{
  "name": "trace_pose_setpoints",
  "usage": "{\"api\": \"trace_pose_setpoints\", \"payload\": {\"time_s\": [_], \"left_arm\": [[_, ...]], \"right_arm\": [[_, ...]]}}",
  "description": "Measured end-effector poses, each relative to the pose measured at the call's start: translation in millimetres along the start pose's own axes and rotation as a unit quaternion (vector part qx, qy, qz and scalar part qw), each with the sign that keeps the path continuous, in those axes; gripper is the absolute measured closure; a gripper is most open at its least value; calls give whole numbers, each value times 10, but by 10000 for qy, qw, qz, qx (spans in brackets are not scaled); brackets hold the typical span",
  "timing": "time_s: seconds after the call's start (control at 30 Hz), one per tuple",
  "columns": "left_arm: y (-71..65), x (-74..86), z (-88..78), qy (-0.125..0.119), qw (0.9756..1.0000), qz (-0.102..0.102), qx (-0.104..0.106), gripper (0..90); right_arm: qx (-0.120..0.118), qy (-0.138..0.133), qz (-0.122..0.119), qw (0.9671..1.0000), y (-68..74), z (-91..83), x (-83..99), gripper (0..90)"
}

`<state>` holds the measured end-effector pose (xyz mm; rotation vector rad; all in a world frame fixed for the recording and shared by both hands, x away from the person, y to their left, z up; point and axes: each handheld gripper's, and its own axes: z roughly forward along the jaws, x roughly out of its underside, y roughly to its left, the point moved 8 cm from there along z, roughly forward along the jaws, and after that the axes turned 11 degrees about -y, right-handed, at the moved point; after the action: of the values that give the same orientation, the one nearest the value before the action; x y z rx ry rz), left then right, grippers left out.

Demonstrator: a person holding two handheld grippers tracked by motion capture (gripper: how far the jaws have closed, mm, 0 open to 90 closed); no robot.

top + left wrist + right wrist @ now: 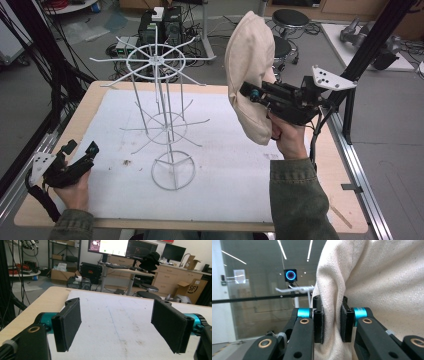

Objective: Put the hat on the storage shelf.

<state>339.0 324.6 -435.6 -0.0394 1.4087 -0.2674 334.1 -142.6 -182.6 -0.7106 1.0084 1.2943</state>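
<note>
A cream cloth hat (249, 75) hangs in the air above the table's right half, held by my right gripper (248, 92), which is shut on a fold of its fabric. In the right gripper view the two pads (318, 322) pinch the cream cloth (374, 277) between them. A white wire rack (159, 107) with spoke arms on three tiers stands upright at the middle of the white mat (225, 170). My left gripper (80, 148) rests low at the table's near left corner, its jaws wide apart over bare mat (117, 315), nothing between them.
The wooden table's edge (60, 135) borders the mat. Black frame posts (372, 40) stand at the right, cables (30, 65) hang at the left. Stools (290, 20) and equipment boxes (160, 25) sit on the floor beyond the table.
</note>
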Motion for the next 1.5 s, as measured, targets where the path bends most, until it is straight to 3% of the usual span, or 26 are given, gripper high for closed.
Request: {"api": "trace_pose_setpoints", "payload": {"time_s": [0.17, 0.23, 0.37, 0.5, 0.7, 0.93, 1.03, 1.17, 1.23, 1.5], "left_arm": [[2, 5, 4, 17, 10000, 8, -9, 241], [-1, 3, 6, 3, 10000, -16, -20, 241], [2, -5, -5, -13, 10000, -8, -15, 241], [40, -8, -12, -20, 10000, -39, -58, 241], [60, -13, -18, -29, 9999, -62, -87, 241], [42, -5, -12, -9, 10000, -42, -59, 241], [50, -5, -12, -10, 10000, -39, -59, 240], [56, 1, -9, 8, 10000, -52, -63, 241], [53, 1, -10, 6, 10000, -45, -63, 241], [43, 1, -10, 11, 10000, -29, -55, 241]], "right_arm": [[-252, 8, 53, 9997, 88, 143, -138, 771], [-439, -1, 194, 9988, 122, 214, -218, 770], [-579, -44, 245, 9980, 121, 313, -314, 768], [-607, -5, 266, 9978, 127, 391, -338, 767], [-867, 197, 345, 9954, 235, 563, -291, 760], [-753, 662, 480, 9938, 219, 749, -187, 759], [-835, 802, 535, 9918, 222, 786, -124, 764], [-885, 964, 582, 9897, 238, 797, -76, 762], [-962, 1108, 639, 9871, 264, 791, -46, 760], [-870, 1281, 818, 9846, 237, 738, -41, 733]]}}
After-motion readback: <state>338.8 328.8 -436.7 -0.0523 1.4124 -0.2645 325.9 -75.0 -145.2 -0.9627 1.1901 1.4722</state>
